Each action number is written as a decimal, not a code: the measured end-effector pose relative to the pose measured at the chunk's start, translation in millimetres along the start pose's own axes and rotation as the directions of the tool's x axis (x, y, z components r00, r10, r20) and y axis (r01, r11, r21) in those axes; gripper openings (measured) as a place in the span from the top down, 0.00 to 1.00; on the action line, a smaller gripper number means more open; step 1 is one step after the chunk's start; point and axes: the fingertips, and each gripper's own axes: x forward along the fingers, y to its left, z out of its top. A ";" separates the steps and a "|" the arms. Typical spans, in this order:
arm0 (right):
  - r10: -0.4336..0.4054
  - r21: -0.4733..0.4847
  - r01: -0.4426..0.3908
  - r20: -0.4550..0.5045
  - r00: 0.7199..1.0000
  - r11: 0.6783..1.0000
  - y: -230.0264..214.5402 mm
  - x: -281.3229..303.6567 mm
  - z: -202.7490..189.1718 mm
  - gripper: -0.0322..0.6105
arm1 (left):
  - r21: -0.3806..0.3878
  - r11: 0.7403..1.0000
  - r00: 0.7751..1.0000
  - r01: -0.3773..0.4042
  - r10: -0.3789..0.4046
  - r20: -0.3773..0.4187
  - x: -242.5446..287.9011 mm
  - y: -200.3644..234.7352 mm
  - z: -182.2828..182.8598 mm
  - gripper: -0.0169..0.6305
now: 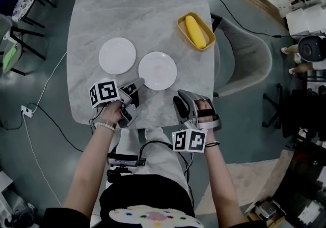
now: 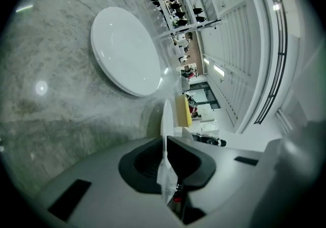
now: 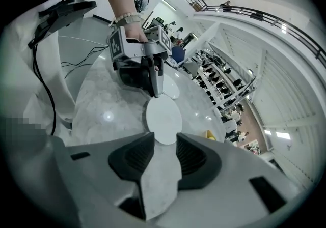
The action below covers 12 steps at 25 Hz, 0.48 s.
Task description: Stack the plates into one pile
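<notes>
Well, some of this I cannot read cleanly. My left gripper (image 1: 137,86) sees the nearer white round plate (image 1: 159,69) only as a thin white edge rising out of its pads, the rest cut off by my own jaws. Whether that rim has left the tabletop I cannot tell. The yellow oblong thing (image 1: 195,31) in the yellow rectangular tray (image 1: 182,23) is too small to name, and the left gripper view catches only a sliver of that tray behind the plate's edge. The far end of the grey marble table (image 1: 142,3) runs out of the top of the head view.

The table is veined and glossy, with rounded corners. It stands on a dark grey-green floor (image 1: 46,145) crossed by thin cables (image 1: 48,115), and a pale shell chair (image 1: 244,59) stands at its right edge. Both gripper views look out into a tall white hall with a railed gallery.

Both plates lie face up; being round, they have no long axis to speak of. The nearer one sits close to the table's near edge, about midway along it. The farther white round plate (image 1: 117,55) lies just beside it, toward the left edge. The tray sits by the right edge.

My left gripper is pinched tight on the nearer plate's near-left rim. My right gripper (image 1: 182,98) hangs over the near right corner, jaws spread with only bare marble between them, pointing toward that same plate.
</notes>
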 end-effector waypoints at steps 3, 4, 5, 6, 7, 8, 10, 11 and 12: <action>0.008 -0.017 -0.009 -0.011 1.000 1.000 4.8 5.5 -6.5 0.74 | -0.007 1.000 1.000 0.013 -0.013 0.002 0.4 -4.9 0.7 0.93; 0.012 -0.024 -0.012 -0.014 1.000 1.000 6.3 8.2 -8.7 0.73 | -0.009 1.000 1.000 0.017 -0.017 0.003 0.8 -6.2 1.3 0.93; 0.015 -0.031 -0.015 -0.017 1.000 0.999 7.7 11.0 -10.8 0.73 | -0.011 1.000 1.000 0.021 -0.021 0.004 1.2 -7.3 2.0 0.93; 0.017 -0.040 -0.018 -0.018 1.000 0.999 8.8 14.0 -12.7 0.73 | -0.013 1.000 1.000 0.025 -0.025 0.006 1.5 -8.5 2.8 0.93; 0.019 -0.050 -0.020 -0.020 1.000 0.999 9.7 17.1 -14.4 0.73 | -0.016 0.999 1.000 0.029 -0.029 0.007 1.7 -9.9 3.3 0.93; 0.020 -0.062 -0.021 -0.022 1.000 0.998 10.3 20.2 -16.0 0.73 | -0.019 0.999 0.999 0.033 -0.033 0.007 1.7 -11.3 3.7 0.93; 0.023 -0.084 -0.025 -0.027 0.999 0.996 11.9 27.0 -19.0 0.73 | -0.026 0.999 0.999 0.042 -0.041 0.008 1.6 -13.8 4.3 0.93; 0.026 -0.096 -0.029 -0.029 0.999 0.995 13.0 30.8 -20.4 0.73 | -0.031 0.999 0.999 0.045 -0.045 0.009 1.6 -14.7 4.4 0.93; 0.029 -0.109 -0.033 -0.032 0.999 0.993 14.2 34.6 -21.8 0.73 | -0.035 0.998 0.999 0.047 -0.047 0.010 1.7 -15.3 4.5 0.93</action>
